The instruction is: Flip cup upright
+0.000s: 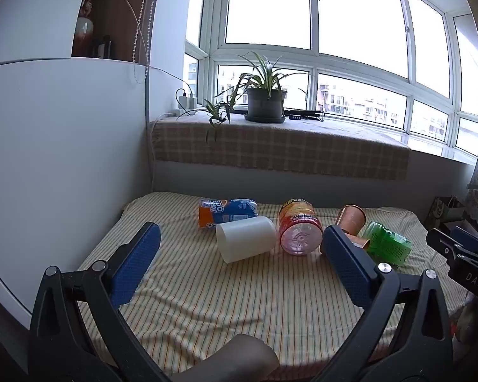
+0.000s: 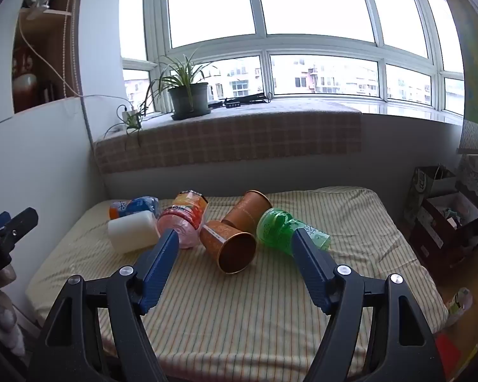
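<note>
From the left wrist camera, the left gripper [image 1: 239,254] stands wide apart and holds nothing. Just beyond its fingertips, at about twelve o'clock, a white cup [image 1: 246,238] lies on its side on the striped cloth [image 1: 239,312], its mouth turned toward seven o'clock. A blue-and-orange bottle [image 1: 228,211] touches it from behind, and a pink bottle [image 1: 300,229] lies just beside it at three o'clock. The white cup looks like thin, light plastic, smooth enough to slip or roll, so a gentle squeeze across the mid-wall should suit it.

From the right wrist camera, the right gripper [image 2: 235,248] is likewise spread wide and empty. Between its fingers lies a copper cup [image 2: 229,245] on its side, mouth open toward five o'clock, with a second copper cup [image 2: 248,208] touching behind it at one o'clock and a green bottle [image 2: 288,230] at three o'clock. The copper looks stiff, probably metal, though I cannot be sure. Pinching across the body near the rim seems sound.
</note>
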